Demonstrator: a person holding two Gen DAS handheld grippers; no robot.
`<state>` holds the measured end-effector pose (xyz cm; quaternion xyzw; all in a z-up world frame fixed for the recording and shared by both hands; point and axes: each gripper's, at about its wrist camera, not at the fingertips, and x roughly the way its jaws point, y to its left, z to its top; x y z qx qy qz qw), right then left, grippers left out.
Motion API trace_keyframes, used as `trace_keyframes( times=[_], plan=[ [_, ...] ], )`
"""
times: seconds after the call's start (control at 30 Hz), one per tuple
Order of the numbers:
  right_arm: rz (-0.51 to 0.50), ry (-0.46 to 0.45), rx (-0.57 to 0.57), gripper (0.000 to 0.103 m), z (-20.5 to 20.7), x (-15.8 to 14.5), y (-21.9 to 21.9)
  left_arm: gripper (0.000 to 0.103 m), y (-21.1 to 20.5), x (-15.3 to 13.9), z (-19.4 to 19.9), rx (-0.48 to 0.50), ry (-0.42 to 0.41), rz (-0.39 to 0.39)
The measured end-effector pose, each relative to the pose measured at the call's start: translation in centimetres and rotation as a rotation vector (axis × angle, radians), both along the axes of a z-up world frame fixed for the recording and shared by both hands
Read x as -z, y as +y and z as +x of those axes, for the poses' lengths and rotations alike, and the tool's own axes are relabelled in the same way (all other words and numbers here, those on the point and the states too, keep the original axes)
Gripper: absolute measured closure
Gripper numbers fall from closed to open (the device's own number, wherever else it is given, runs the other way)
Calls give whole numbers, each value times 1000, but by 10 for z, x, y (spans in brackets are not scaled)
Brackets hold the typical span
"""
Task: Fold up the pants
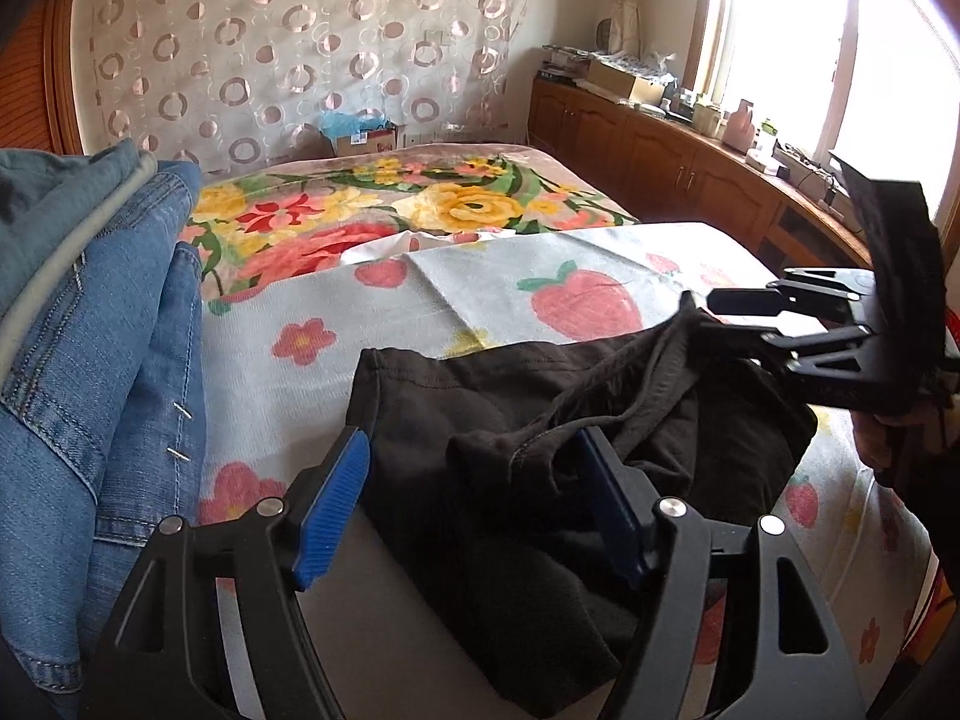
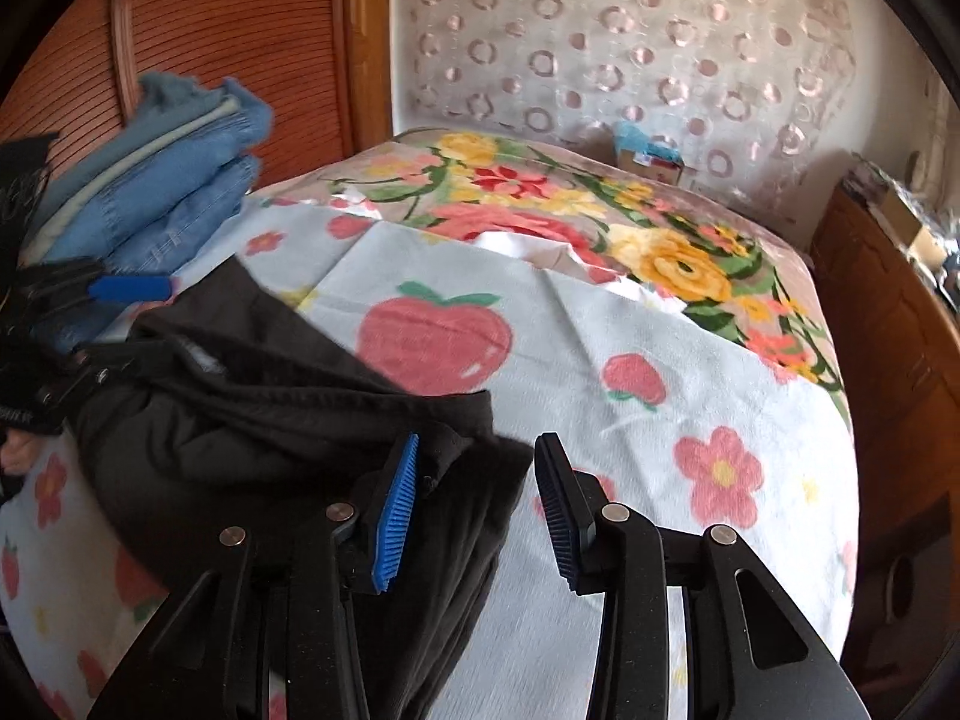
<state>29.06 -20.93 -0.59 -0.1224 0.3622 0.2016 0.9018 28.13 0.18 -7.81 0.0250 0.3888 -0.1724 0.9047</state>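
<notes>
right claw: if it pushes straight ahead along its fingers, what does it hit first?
Probably the strawberry-print sheet. The right claw is open, the black pants' edge sits just inside its left finger, so it may graze that first; depth is unclear.

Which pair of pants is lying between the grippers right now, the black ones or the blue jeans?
The black pants, bunched on the strawberry sheet between the open left gripper and right gripper. The blue jeans sit stacked off to the side.

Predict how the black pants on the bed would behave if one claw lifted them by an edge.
The black pants would probably sag and unfold: they lie in soft, bunched creases. They look thin, so likely light. On the bedsheet they would likely drag and wrinkle rather than slide.
</notes>
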Motion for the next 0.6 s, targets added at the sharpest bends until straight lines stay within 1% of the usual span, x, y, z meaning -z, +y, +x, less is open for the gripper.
trace_keyframes(
  times=[0.13, 0.2, 0.3, 0.43, 0.6],
  plan=[
    [49, -29, 32, 62, 0, -5, -4, 31, 2, -6, -5, 1, -36, -36],
    [92, -44, 55, 62, -8, -9, -10, 31, 3, -10, -6, 9, -49, -59],
    [129, -43, 59, 62, -17, -13, -18, 31, 0, -11, -8, 16, -57, -53],
    [105, -12, 32, 62, -26, -10, -20, 31, -5, -6, -5, 26, -41, -22],
    [52, 16, -38, 62, -30, -4, -11, 31, -5, 1, -3, 5, -14, 15]
  ],
)
